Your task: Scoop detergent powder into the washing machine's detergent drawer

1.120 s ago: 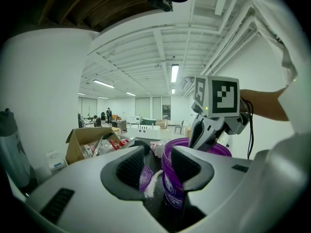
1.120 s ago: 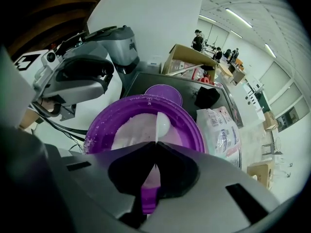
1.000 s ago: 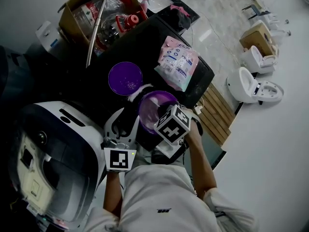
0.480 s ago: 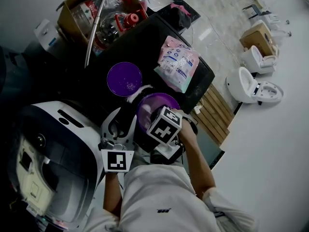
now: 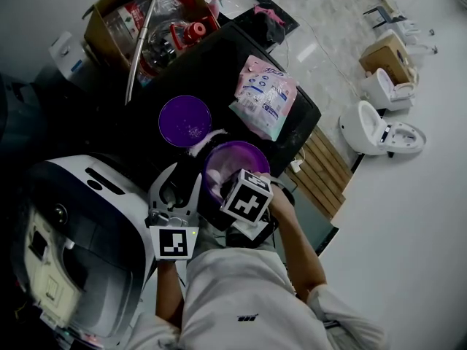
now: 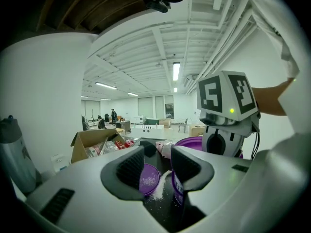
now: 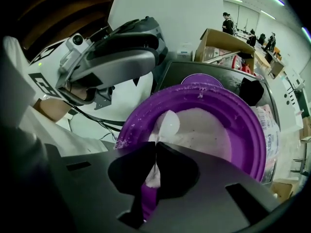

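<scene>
Since a second ago, the head view shows the right gripper (image 5: 232,188) slid toward 8 o'clock over the round purple plastic tub (image 5: 241,152) on the black surface (image 5: 219,71). Left gripper view: the left gripper (image 6: 158,165) gapes, empty. Right gripper view: jaws pinch the thin white plastic scoop (image 7: 167,125), its bowl in loose, spillable white powder (image 7: 204,130); the light, stiff handle wants a level hold.

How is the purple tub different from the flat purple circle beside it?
The purple tub is deep and holds lots of white powder; the flat purple circle has only a few grains. The tub has a white scoop in it, gripped by the right hand-held gripper; the circle lies alone. Both are round and purple.
</scene>
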Available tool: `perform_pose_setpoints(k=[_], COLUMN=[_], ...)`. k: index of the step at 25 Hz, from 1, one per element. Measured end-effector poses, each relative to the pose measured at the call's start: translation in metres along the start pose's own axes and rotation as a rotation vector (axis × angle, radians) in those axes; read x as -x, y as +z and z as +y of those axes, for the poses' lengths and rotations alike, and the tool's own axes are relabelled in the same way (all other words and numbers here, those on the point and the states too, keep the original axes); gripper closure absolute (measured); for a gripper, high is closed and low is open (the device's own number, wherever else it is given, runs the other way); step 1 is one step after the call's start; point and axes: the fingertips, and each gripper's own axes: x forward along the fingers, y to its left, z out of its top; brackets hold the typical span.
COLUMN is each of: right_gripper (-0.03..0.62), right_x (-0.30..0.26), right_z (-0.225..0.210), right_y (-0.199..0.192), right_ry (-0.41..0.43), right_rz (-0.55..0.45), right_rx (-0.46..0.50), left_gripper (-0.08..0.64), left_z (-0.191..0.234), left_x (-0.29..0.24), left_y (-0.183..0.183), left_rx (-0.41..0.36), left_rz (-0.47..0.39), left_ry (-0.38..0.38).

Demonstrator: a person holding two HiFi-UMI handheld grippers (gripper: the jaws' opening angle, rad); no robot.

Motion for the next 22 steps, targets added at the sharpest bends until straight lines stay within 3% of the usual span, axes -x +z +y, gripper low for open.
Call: perform_pose_setpoints(k=[9, 22], right_gripper=[0.581, 0.584], right_x=[0.019, 0.047], right_z=[0.016, 0.030], right_y=[-0.005, -0.020], right_ry=[0.071, 0.241], right_rz=[-0.069, -0.318], right_rx=[0.025, -0.147], left_gripper=[0.373, 0.373], left_z=[-0.007, -0.018], left_x=[0.001, -0.002], left_y=[0.005, 0.008], left_rx=[-0.037, -0.048], left_rz=[0.000, -0.001], left_ry=[-0.007, -0.017])
